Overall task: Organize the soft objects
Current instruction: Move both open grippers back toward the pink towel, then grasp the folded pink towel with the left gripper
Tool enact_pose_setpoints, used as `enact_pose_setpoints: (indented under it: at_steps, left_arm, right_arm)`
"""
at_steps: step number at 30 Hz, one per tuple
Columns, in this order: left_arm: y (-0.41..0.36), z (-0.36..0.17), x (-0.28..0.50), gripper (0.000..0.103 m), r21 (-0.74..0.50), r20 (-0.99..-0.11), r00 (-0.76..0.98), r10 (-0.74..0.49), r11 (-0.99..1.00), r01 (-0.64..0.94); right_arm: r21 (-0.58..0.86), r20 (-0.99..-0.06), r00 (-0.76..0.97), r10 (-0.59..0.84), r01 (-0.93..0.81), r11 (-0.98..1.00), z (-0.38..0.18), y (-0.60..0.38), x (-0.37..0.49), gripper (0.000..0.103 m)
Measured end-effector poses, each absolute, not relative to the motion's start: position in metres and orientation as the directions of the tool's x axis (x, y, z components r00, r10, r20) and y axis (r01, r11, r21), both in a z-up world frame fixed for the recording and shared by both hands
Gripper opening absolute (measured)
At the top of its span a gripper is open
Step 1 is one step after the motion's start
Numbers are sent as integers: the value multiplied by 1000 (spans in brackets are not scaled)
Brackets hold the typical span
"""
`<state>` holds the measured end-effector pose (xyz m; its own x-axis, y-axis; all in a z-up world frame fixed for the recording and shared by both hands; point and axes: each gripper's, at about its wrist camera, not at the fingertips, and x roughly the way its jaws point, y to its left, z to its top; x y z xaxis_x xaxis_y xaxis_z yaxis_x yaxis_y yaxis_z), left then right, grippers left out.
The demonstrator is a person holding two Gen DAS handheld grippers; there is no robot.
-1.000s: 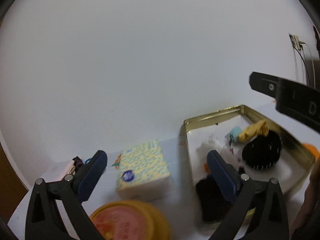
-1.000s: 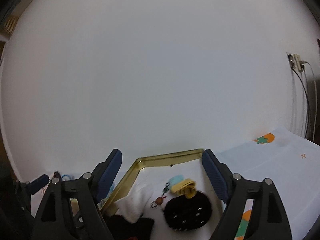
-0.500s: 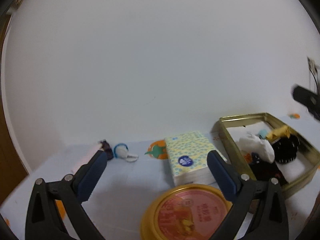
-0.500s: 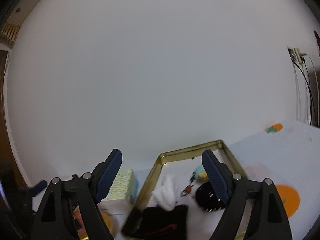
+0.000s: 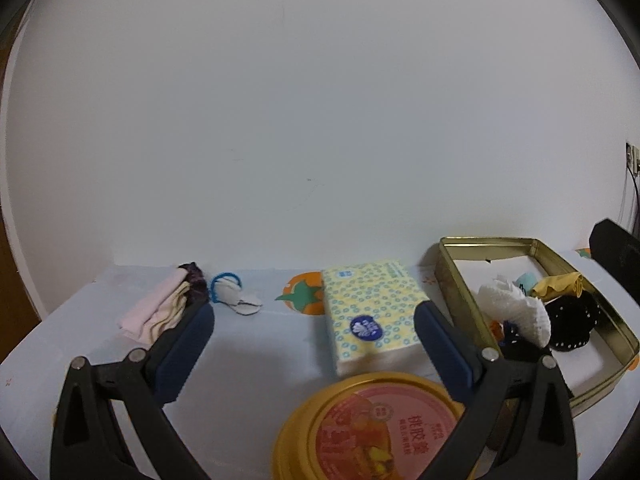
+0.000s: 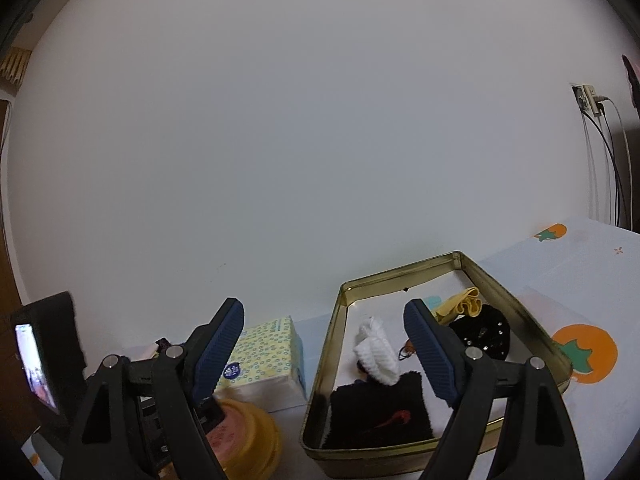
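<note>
Left tool (image 5: 314, 320) wide open, holds nothing. Right tool (image 6: 324, 320) wide open, holds nothing. White knit thing (image 6: 376, 350) and black cloth (image 6: 380, 412) inside gold tin (image 6: 320, 364). Folded cloths (image 5: 158, 312) on worktop (image 5: 256, 356), far left.

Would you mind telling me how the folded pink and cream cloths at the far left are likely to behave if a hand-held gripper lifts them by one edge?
The folded cloths look thin and limp, so they would probably droop and unfold. They lie as loose layers, so a pinch on one edge may lift only the top piece. They appear light and unlikely to slip from ribbed pads.
</note>
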<state>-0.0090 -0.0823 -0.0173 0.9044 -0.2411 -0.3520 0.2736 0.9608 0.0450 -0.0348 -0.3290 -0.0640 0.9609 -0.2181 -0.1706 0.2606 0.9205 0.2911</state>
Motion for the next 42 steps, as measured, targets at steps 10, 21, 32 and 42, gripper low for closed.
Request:
enact_pose_setpoints:
  at_steps: [10,21,32,42]
  left_arm:
    - [-71,-24,17,102,-29,-456,833,-314,940,339]
    - [13,-27,46,102,61,-462,883,-80,991,121]
    - [101,-36,89,102,47,-527,848,56,998,-36]
    - [126,-44,121,102,20,-582,813,-3,1000,18]
  right_arm:
    - [288,-145,960,-238,271,919,-62,-305,-30,84]
    - [264,-174,968,-179,221,939,-68,-251,6,84]
    - [272,-243,962,-121,188,944,-79,-196,54,84]
    - [263,-318,946,-61,150,953,-89,-158,97,84]
